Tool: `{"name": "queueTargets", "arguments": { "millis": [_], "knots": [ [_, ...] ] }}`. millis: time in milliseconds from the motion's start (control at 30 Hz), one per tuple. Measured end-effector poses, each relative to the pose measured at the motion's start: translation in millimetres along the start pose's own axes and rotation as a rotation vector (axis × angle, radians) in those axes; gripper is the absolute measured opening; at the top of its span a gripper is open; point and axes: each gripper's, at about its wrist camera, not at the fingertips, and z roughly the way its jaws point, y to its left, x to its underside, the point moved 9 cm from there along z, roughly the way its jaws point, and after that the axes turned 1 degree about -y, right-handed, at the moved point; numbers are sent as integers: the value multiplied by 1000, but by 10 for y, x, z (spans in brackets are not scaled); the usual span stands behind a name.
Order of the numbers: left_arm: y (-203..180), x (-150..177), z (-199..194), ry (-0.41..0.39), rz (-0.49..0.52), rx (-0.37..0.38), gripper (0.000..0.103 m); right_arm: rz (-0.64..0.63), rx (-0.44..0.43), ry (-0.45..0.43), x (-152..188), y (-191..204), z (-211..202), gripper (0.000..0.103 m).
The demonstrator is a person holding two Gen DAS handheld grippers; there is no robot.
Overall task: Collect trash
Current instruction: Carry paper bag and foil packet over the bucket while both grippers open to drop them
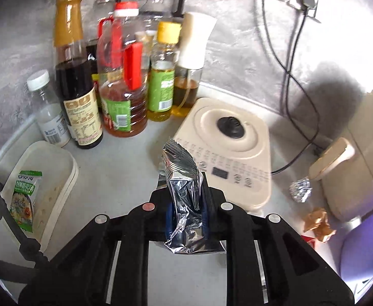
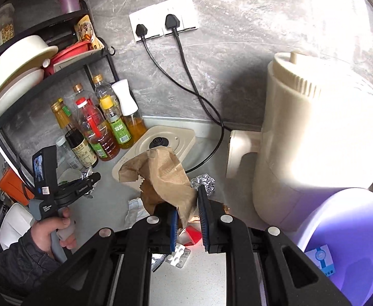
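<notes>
Left tongs (image 1: 186,204) clenched on foil wrapper (image 1: 183,191) above worktop (image 1: 125,158) before bottles (image 1: 115,76), right tongs (image 2: 189,219) gripping brown paper (image 2: 161,176) over scattered trash near foil ball (image 2: 204,181), purple bin (image 2: 349,234) at far right.

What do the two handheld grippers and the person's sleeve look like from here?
Both are black plastic linkage frames with round silver pivot caps, one reddish on the left gripper, and blue ribbed pads on the fingers of the right gripper. The left unit carries a small lit screen, a white sticker and a grey handle. The sleeve is dark and quilted.
</notes>
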Motion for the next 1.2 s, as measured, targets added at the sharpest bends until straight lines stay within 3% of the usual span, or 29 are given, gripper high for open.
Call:
{"name": "queueTargets", "arguments": {
  "millis": [133,633,700,767,800,1200],
  "knots": [
    [-338,-191,-229,-36,52,81,17,47,39,-38,7,-209,-236,16],
    [-1802,-262,-882,-69,262,396,17,194,265,-156,148,-1194,-1165,17],
    [-2007,-247,-986,-69,291,446,17,219,296,-159,188,-1322,-1260,20],
    [-2207,-216,-1081,-68,325,491,17,242,318,-158,260,-1412,-1333,34],
    [-2314,-187,-1126,-64,343,513,17,249,331,-158,296,-1446,-1361,36],
    [-3340,251,-1587,-2,485,758,17,350,412,-158,809,-1757,-1788,37]
  ]
}}
